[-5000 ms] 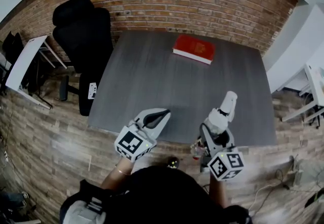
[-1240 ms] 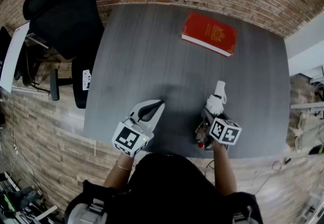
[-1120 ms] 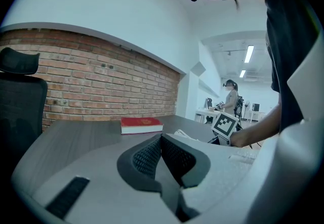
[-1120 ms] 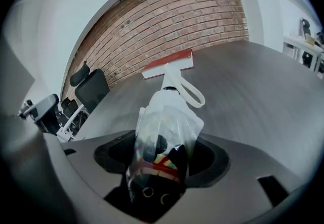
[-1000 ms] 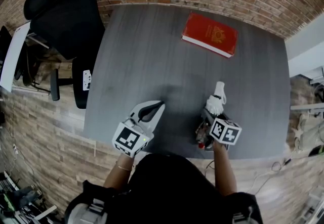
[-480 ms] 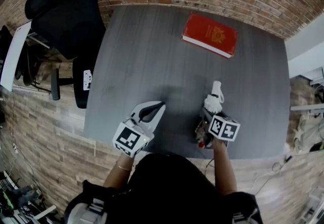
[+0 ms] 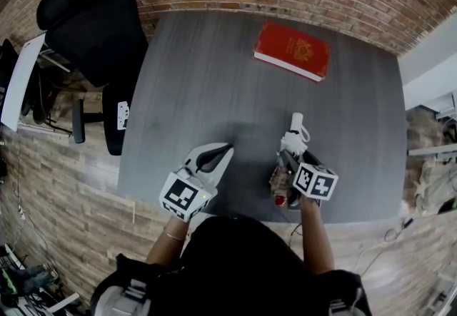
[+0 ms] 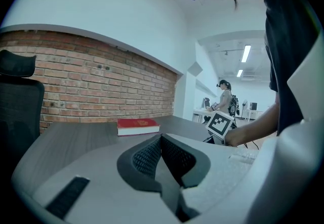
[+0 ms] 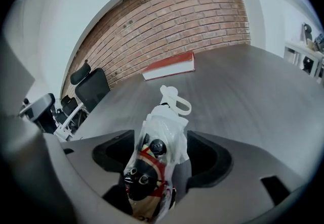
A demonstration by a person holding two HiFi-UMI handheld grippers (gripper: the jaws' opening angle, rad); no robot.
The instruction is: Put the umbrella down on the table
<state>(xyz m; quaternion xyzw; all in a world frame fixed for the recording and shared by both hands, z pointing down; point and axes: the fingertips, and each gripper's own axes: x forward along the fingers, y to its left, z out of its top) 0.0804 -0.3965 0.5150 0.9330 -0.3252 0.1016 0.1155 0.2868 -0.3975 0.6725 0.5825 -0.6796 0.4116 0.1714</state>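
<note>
The folded umbrella (image 7: 291, 138) has a white looped handle and a clear sleeve over a cartoon print. It lies along the grey table (image 7: 214, 72) near the front edge, with the handle pointing away from me. My right gripper (image 7: 288, 163) is tilted down over its near half. The jaws have just been opening, and the umbrella (image 9: 161, 132) sits between the spread pads, which do not visibly press on it. My left gripper (image 7: 218, 154) hovers over the front edge further left. In the left gripper view its (image 8: 161, 139) jaws are shut, with nothing between them.
A red book (image 7: 291, 50) lies flat at the far side of the table, near the brick wall. A black office chair (image 7: 93, 22) stands off the table's left far corner, and a white desk (image 7: 18, 86) is further left. People stand in the bright room beyond.
Five seconds ago the right gripper held the umbrella at the table's near edge; now both are further onto the table. Over the last second the handle swung slightly left. The left gripper has stayed put.
</note>
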